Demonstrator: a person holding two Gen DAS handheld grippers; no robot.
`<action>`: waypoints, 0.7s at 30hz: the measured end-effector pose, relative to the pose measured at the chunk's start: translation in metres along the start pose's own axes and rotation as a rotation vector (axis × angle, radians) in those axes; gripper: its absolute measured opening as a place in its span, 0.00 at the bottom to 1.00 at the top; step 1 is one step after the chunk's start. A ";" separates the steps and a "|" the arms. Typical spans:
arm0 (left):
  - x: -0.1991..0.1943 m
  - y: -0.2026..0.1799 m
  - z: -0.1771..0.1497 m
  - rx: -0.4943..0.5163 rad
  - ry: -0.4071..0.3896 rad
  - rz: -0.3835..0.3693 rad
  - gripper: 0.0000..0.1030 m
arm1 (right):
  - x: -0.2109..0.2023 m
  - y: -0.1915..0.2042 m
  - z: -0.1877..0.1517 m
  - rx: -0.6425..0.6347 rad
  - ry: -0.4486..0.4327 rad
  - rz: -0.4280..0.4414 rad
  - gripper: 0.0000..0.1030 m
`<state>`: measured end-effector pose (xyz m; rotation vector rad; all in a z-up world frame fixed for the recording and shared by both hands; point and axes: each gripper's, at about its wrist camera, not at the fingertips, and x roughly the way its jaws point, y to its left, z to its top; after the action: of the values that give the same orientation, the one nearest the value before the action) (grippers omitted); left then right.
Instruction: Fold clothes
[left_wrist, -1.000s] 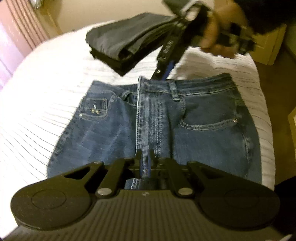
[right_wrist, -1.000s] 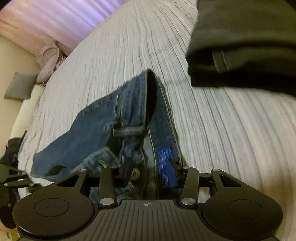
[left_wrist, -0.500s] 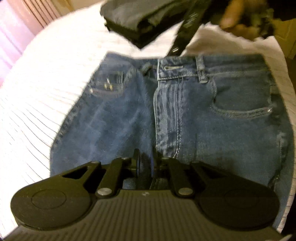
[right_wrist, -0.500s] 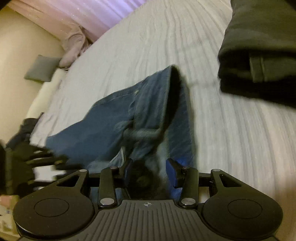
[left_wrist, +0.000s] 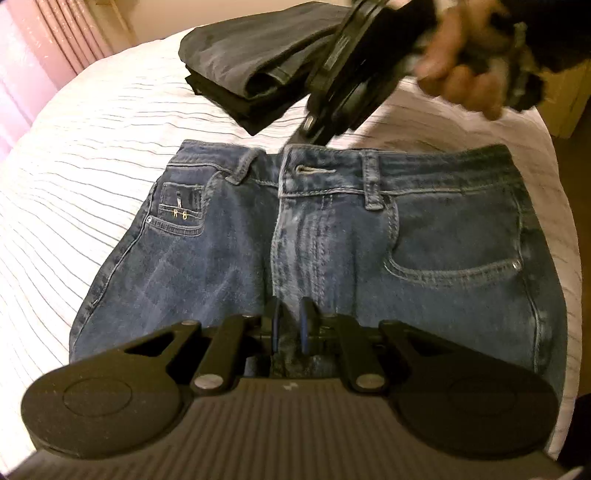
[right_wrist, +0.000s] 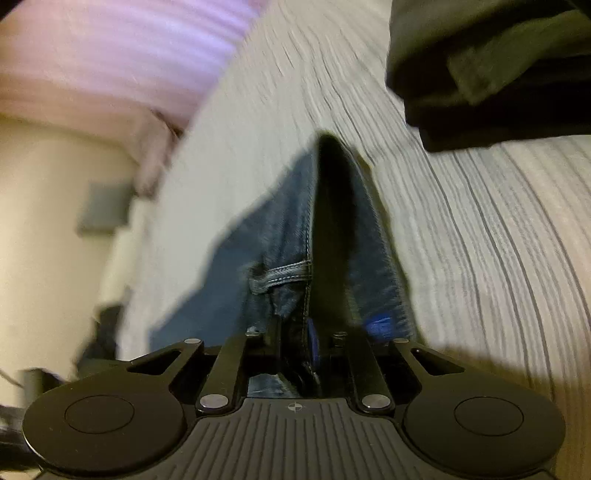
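Blue jeans (left_wrist: 221, 258) lie front side up on the white striped bedspread (left_wrist: 92, 147), waistband at the far end. My left gripper (left_wrist: 290, 325) is shut on the denim just below the fly. A hand (left_wrist: 461, 74) holds my right gripper (left_wrist: 314, 129) down at the waistband beside the buttonhole. The right wrist view is blurred. There the right gripper (right_wrist: 295, 343) is shut on the waistband edge of the jeans (right_wrist: 277, 240), which rises in a ridge ahead of the fingers.
A stack of dark folded clothes (left_wrist: 251, 62) sits just beyond the waistband, at the top right in the right wrist view (right_wrist: 498, 66). A pink curtain (left_wrist: 37, 55) hangs at the far left. The bed's edge and pale furniture (left_wrist: 569, 99) are on the right.
The right gripper's fingers have gone from apart around the waistband to shut on it. The left gripper has kept its hold while the jeans spread flatter.
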<state>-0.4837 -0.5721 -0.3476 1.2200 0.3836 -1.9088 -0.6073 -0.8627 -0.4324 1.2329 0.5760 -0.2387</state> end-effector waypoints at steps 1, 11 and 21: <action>0.003 0.000 0.001 0.003 0.002 0.000 0.09 | -0.008 0.002 -0.003 0.008 -0.029 0.018 0.05; 0.008 0.002 -0.003 0.013 0.006 0.002 0.09 | -0.032 0.019 -0.020 -0.131 -0.061 -0.088 0.83; 0.001 -0.003 -0.015 0.043 0.001 0.007 0.09 | 0.045 0.014 -0.008 -0.250 0.164 -0.088 0.46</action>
<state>-0.4769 -0.5615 -0.3558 1.2488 0.3396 -1.9194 -0.5655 -0.8445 -0.4470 0.9908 0.7792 -0.1349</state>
